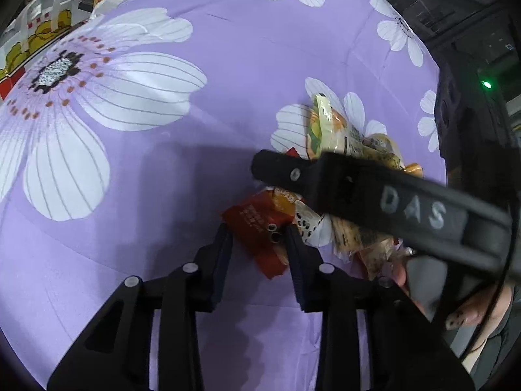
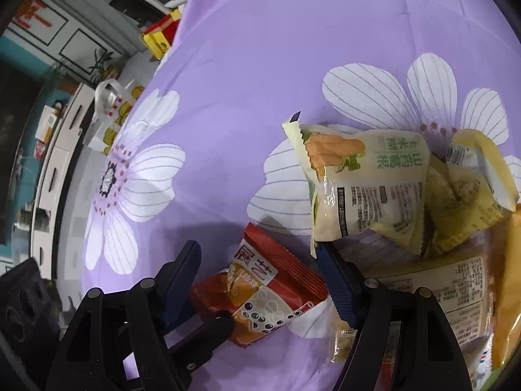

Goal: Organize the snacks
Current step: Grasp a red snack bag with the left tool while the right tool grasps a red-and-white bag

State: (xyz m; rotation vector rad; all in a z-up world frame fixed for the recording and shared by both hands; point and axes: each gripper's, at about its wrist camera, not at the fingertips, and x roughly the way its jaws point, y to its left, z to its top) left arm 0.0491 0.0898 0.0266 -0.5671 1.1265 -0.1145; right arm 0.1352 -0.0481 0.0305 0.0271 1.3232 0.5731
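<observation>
A red snack packet [image 1: 270, 260] with a bubble-tea picture lies on the purple flowered cloth [image 1: 228, 65]. My left gripper [image 1: 257, 229] is shut on it, one pad on each side. In the right wrist view the same red packet [image 2: 260, 293] lies between and below the spread fingers of my right gripper [image 2: 257, 249], which stands open over it. A black left fingertip [image 2: 221, 322] touches the packet's near edge. One right finger [image 1: 293, 176] crosses above the snack pile in the left wrist view.
A cream-and-green packet [image 2: 368, 189] and yellow packets [image 2: 462, 202] lie heaped to the right, beside a clear labelled packet [image 2: 456, 293]. A white-handled bag [image 2: 110, 110] and a red-yellow box [image 2: 161, 37] stand off the cloth's left edge. A person's hand [image 1: 472, 312] holds the right gripper.
</observation>
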